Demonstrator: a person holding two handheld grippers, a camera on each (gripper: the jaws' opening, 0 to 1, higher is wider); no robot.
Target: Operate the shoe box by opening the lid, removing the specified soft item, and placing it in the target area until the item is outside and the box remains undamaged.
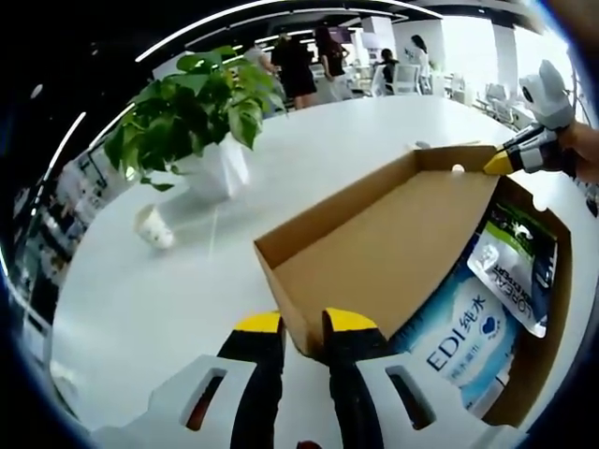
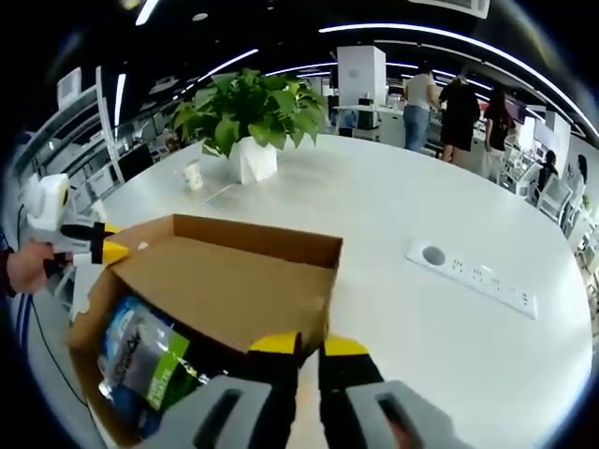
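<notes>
The brown cardboard lid [image 1: 393, 243] of the shoe box [image 1: 552, 309] is tilted up over the box. My left gripper [image 1: 304, 323] is shut on the lid's near corner. My right gripper [image 1: 496, 164] pinches the far corner at the upper right of the left gripper view. Under the lid lie a blue "EDI" soft pack [image 1: 463, 341] and a white-and-green pouch [image 1: 515, 257]. In the right gripper view, my right gripper [image 2: 311, 346] clamps the lid [image 2: 225, 285] at its edge. There my left gripper [image 2: 112, 251] holds the other end, and the pouch [image 2: 154, 360] shows in the box [image 2: 82, 327].
The box rests on a large white table [image 1: 140, 299]. A potted plant [image 1: 197, 112] in a white pot and a tipped paper cup [image 1: 154, 227] stand beyond the lid. A white socket strip [image 2: 473, 271] lies to the right. People [image 2: 459, 112] stand at the back.
</notes>
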